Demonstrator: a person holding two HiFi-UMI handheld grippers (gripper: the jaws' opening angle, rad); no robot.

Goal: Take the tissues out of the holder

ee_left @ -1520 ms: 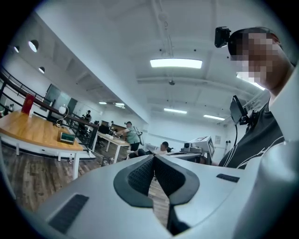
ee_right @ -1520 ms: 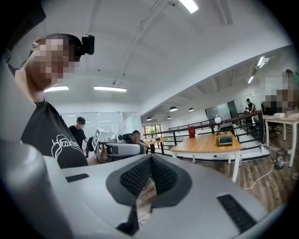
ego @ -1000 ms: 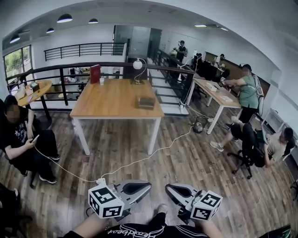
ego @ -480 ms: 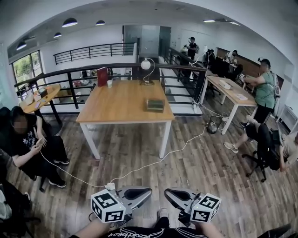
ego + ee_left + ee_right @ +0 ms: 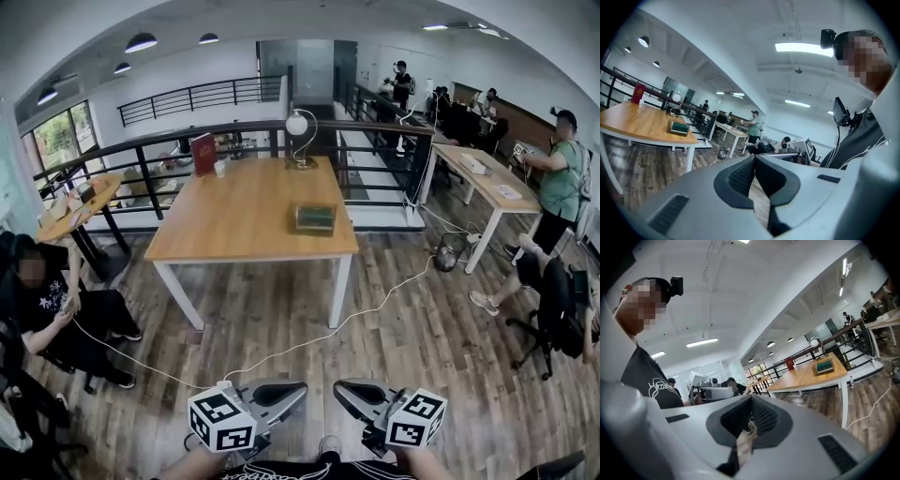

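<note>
Head view, tissue holder [image 5: 315, 217] well beyond left tool [image 5: 300, 386], right tool [image 5: 338, 385], both pressed together

Head view high, looking forward, gripper views low, tilted up, sharing table [image 5: 248, 216]

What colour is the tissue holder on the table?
Green; the tissue holder shows clearest in the left gripper view.

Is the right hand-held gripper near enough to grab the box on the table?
Probably not. The right hand-held gripper hangs shut by the person's body; the box sits on the table across the floor. Nothing blocks it, it's just far.
</note>
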